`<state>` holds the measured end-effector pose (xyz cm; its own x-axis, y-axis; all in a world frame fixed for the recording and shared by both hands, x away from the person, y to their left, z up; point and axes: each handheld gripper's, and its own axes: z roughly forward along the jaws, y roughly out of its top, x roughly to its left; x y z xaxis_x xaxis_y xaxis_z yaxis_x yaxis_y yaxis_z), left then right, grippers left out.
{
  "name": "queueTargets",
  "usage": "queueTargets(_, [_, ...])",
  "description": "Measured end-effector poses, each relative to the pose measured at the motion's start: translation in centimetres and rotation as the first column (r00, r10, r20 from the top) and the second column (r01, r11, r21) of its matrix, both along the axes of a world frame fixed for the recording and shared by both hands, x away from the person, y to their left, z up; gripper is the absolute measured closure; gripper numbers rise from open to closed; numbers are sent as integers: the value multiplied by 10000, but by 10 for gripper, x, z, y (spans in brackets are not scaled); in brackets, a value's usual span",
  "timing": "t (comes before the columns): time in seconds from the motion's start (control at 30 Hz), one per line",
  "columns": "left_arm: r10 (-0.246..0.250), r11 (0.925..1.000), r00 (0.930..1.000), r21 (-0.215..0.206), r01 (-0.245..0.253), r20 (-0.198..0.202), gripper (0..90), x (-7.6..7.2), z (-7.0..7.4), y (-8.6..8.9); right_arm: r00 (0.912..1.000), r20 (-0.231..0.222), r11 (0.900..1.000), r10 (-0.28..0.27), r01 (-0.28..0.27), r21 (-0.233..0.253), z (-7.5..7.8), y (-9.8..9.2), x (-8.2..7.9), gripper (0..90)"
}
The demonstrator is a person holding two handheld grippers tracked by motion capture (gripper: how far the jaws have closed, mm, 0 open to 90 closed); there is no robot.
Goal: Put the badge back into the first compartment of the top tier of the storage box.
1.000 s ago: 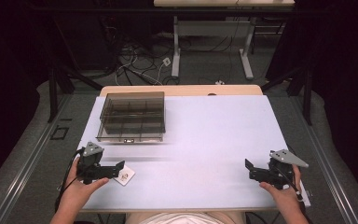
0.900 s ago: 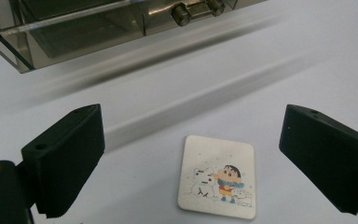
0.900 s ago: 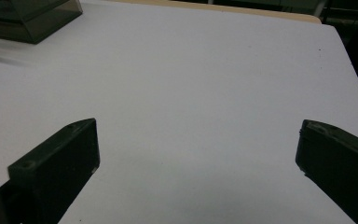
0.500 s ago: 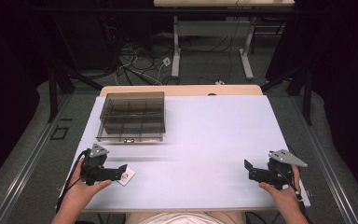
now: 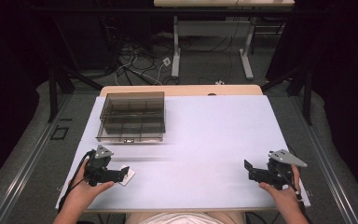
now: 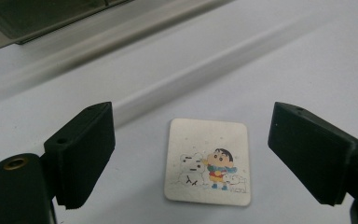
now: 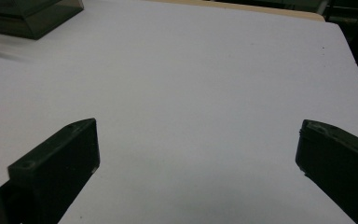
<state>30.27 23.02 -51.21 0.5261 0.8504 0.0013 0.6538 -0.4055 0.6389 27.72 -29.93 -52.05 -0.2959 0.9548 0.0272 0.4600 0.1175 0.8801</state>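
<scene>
**Picking Up the Flat Card**

The left gripper (image 6: 189,154), jaws spread wide and empty, straddles the small white rectangular cartoon-printed card (image 6: 208,161) lying flat on the white table (image 5: 205,135), near its front-left edge. Lower until both jaws meet the surface, then close slowly on opposite card edges. The right gripper (image 7: 198,172) is open, holding nothing, well apart.
</scene>
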Motion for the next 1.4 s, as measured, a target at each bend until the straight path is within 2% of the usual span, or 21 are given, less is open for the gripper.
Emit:
queueTargets(0.37, [-142, 9998, 9996, 127, 146, -263, 160, 1, -5, -4, 10000, -10, 10000, 22, -22, -36, 0, 0, 0, 0])
queueTargets(0.63, [-301, 9986, 9982, 408, 323, -528, 164, 3, -11, -7, 10000, -52, 10000, 15, -15, 1, -1, 0, 0, 0])
queueTargets(0.67, [-311, 9985, 9972, 430, 341, -685, 165, 2, -11, -7, 10000, -24, 10000, 44, -44, -33, -1, 0, 0, 0])
queueTargets(0.77, [-313, 9976, 9963, 587, 360, -796, 168, 2, -13, -9, 10000, -44, 10000, 43, -44, -26, -1, 0, 0, 0])
queueTargets(0.83, [-346, 9977, 9961, 547, 392, -816, 170, 3, -15, -10, 10000, -39, 10000, 54, -54, -26, -1, 0, 0, 0])
queueTargets(0.87, [-427, 9970, 9947, 603, 485, -939, 171, 3, -15, -10, 10000, -43, 10000, 53, -53, -27, -1, 0, 0, 0])
queueTargets(1.07, [-566, 9941, 9920, 855, 665, -1129, 189, 3, -19, -13, 10000, -43, 10000, 77, -77, -39, -1, 0, 1, 0])
queueTargets(1.13, [-590, 9937, 9924, 889, 687, -1080, 191, 3, -21, -14, 10000, -86, 10000, 47, -47, 26, -1, 1, 0, 0])
queueTargets(1.2, [-626, 9926, 9910, 960, 742, -1187, 197, 3, -22, -15, 9998, -197, 9999, 52, -54, -95, -1, 0, 0, 0])
queueTargets(1.27, [-581, 9929, 9918, 969, 693, -1135, 204, 3, -23, -15, 9998, -194, 9999, 57, -58, -91, -1, 0, 0, 0])
queueTargets(1.37, [-639, 9926, 9894, 944, 766, -1304, 210, 3, -23, -15, 10000, -81, 10000, 41, -42, -65, -1, 1, 1, 0])
queueTargets(1.4, [-638, 9925, 9893, 950, 766, -1310, 213, 4, -24, -15, 9998, -199, 9999, 65, -67, -104, -1, 0, 0, 0])
